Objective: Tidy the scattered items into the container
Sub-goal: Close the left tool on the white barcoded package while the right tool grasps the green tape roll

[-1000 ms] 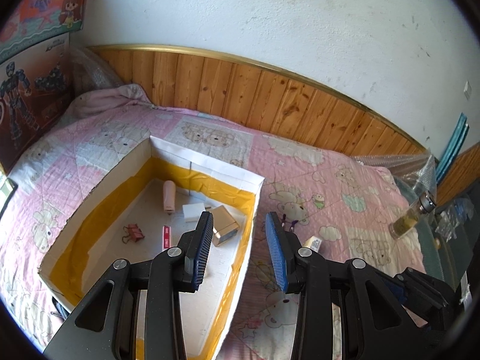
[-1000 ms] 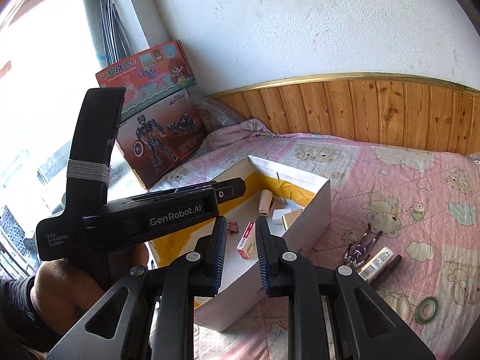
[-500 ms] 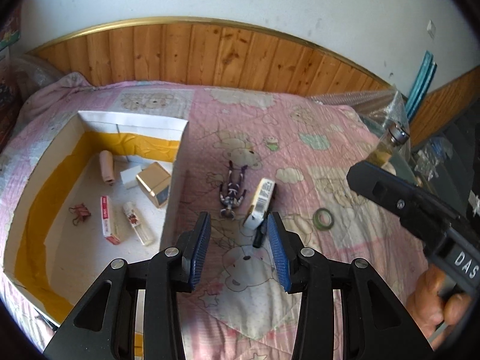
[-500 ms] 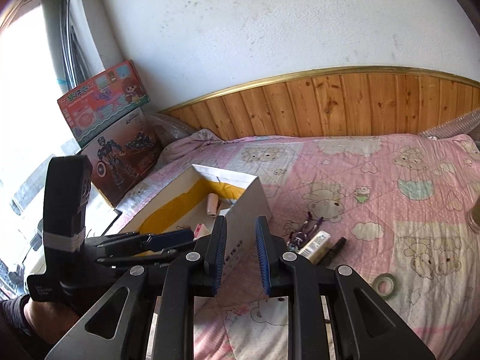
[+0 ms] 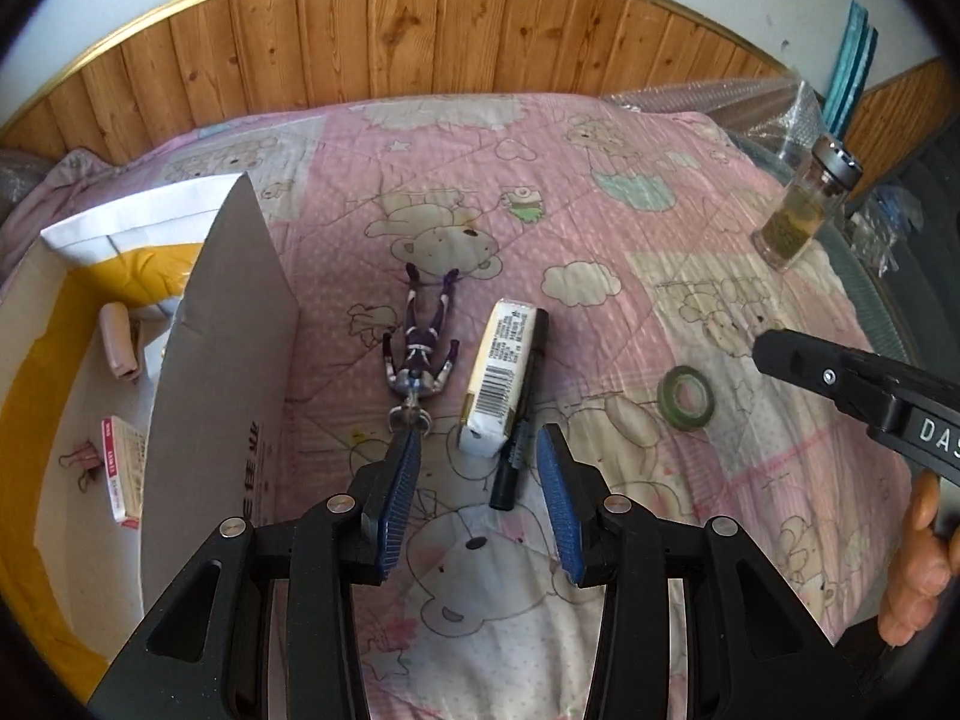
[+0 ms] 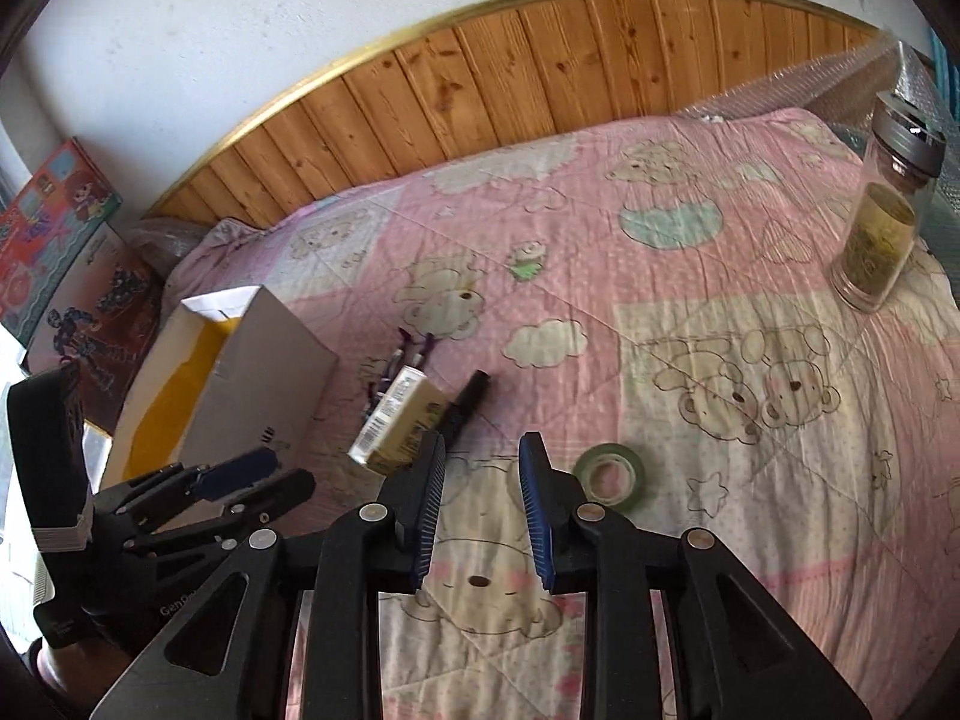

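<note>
Peering into the cardboard box, I am losing most of its contents behind the near wall; only a pink roll, a red-edged packet and a binder clip are showing. On the bed, just beside the box, a purple toy figure, a cream barcode-labelled packet and a black marker are lying close together, the marker partly tucked under the packet. A green tape ring is sitting apart. My left gripper is opening its jaws over the marker's near end, gripping nothing. My right gripper is also opening, empty, beside the tape.
</note>
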{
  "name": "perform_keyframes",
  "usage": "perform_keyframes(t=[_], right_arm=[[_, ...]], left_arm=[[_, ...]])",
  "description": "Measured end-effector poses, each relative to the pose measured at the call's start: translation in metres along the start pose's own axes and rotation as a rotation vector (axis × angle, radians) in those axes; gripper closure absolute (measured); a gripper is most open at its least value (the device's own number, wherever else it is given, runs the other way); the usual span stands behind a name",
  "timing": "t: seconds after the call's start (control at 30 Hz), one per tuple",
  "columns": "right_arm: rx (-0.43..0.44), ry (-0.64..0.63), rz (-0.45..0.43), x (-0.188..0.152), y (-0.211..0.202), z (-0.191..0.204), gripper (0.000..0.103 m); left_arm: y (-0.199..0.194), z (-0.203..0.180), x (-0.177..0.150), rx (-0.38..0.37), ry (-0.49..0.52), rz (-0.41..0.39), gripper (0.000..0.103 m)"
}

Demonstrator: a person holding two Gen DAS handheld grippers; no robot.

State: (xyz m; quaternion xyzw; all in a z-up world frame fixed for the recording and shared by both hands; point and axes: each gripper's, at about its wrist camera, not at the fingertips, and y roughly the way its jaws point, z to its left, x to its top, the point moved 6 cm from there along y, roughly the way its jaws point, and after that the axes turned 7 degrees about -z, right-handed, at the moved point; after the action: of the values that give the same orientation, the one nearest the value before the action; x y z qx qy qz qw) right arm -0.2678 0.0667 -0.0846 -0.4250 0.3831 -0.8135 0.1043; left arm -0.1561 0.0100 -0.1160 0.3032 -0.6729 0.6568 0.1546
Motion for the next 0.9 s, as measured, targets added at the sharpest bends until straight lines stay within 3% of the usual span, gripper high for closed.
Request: perform_keyframes(t=[0.13, 0.27, 0.43, 0.57, 0.9], right_arm=[[-0.052, -0.022, 0.075, -0.008, 0.024, -0.021, 0.072], [-0.105, -0.117, 0.149, -0.017, 0.048, -0.037, 0.072], [-0.153, -0.232, 0.221, -0.031, 0.069, -0.055, 0.072], [-0.148, -0.234, 0.249, -0.037, 0.077, -0.066, 0.072], [-0.150, -0.289, 0.261, -0.050, 0.087, -0.070, 0.073]], left_arm=[[0.031, 0.011, 0.006, 0.026, -0.008, 0.009, 0.059], [0.048, 0.013, 0.008, -0.070, -0.085, 0.042, 0.058], [0.058, 0.005, 0.012, -0.113, -0.074, 0.035, 0.056], [0.066, -0.002, 0.009, -0.134, -0.060, 0.051, 0.052], [0.087, 0.006, 0.000, -0.093, -0.080, 0.086, 0.055]])
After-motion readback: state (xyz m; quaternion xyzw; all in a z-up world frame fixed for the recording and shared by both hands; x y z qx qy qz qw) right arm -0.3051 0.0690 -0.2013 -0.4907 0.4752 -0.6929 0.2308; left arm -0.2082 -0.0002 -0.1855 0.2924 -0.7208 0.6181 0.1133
